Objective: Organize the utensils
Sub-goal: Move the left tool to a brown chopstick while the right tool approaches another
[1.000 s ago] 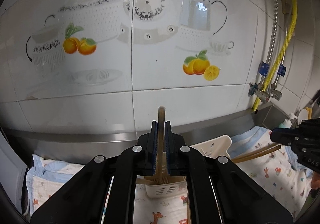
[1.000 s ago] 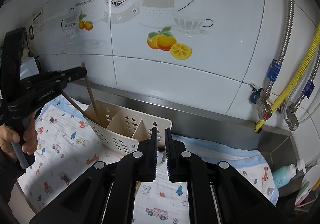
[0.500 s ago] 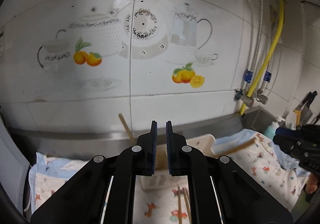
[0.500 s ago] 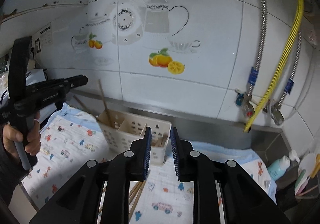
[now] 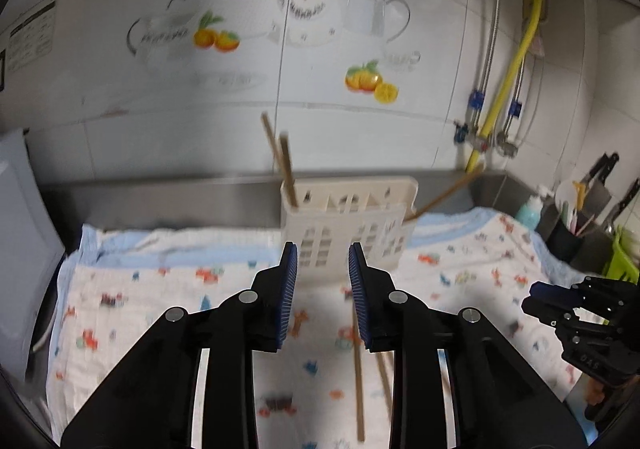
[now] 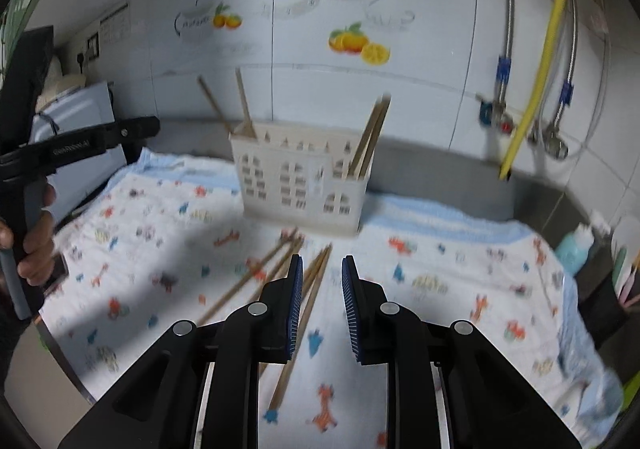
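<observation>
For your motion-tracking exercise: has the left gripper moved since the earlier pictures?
Yes. The left gripper has backed away from the white caddy, jaws just opening, nothing between them.

Your left gripper [image 5: 322, 281] is all matte black, angular arms branching out with round silver screws at the joints, and ribbed blue pads [image 5: 289, 289] lining the fingers. Your right gripper [image 6: 320, 289] matches it: black frame, silver screws, blue pads. Seen side-on, the left one's body carries white lettering, and your hand [image 6: 34, 233] wraps a grey handle.
</observation>
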### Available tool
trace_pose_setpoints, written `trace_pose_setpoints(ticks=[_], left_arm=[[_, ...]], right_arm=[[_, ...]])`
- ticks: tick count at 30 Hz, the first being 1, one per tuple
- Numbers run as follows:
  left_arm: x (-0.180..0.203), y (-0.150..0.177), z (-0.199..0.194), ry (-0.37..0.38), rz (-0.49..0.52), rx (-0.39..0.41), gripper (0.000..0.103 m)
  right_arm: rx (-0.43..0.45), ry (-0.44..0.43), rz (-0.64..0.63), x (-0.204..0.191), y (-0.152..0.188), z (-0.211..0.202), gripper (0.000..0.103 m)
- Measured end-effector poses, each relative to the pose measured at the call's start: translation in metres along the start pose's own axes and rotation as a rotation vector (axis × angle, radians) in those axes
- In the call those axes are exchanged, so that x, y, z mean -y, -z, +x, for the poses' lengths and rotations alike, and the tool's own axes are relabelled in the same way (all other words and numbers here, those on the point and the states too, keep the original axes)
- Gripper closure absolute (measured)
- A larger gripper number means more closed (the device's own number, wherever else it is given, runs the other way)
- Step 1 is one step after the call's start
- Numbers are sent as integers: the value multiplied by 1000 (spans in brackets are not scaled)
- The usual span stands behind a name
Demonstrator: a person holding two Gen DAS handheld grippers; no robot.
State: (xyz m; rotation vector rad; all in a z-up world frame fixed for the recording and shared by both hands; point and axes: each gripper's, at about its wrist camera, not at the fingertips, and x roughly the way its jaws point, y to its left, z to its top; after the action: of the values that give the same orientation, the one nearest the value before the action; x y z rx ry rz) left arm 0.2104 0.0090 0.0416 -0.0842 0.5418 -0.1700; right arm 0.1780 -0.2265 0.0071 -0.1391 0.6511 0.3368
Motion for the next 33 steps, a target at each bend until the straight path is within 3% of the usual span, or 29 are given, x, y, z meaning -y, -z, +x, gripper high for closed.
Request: trace_pose_setpoints(ticks=[2, 10, 18, 33], left_arm=[[-3, 16, -2, -14, -8, -11, 61], [-15, 62, 2, -48, -51, -71, 52], [-22, 85, 9, -34, -85, -113, 52], [-18, 109, 25, -6, -72, -173, 52]], right_arm=[[-12, 17, 0, -8, 18, 6, 78], [-106, -14, 72, -23, 68, 42, 78], [-158, -29, 156, -18, 83, 70, 84], [-206, -4, 187, -17, 84, 99, 91]])
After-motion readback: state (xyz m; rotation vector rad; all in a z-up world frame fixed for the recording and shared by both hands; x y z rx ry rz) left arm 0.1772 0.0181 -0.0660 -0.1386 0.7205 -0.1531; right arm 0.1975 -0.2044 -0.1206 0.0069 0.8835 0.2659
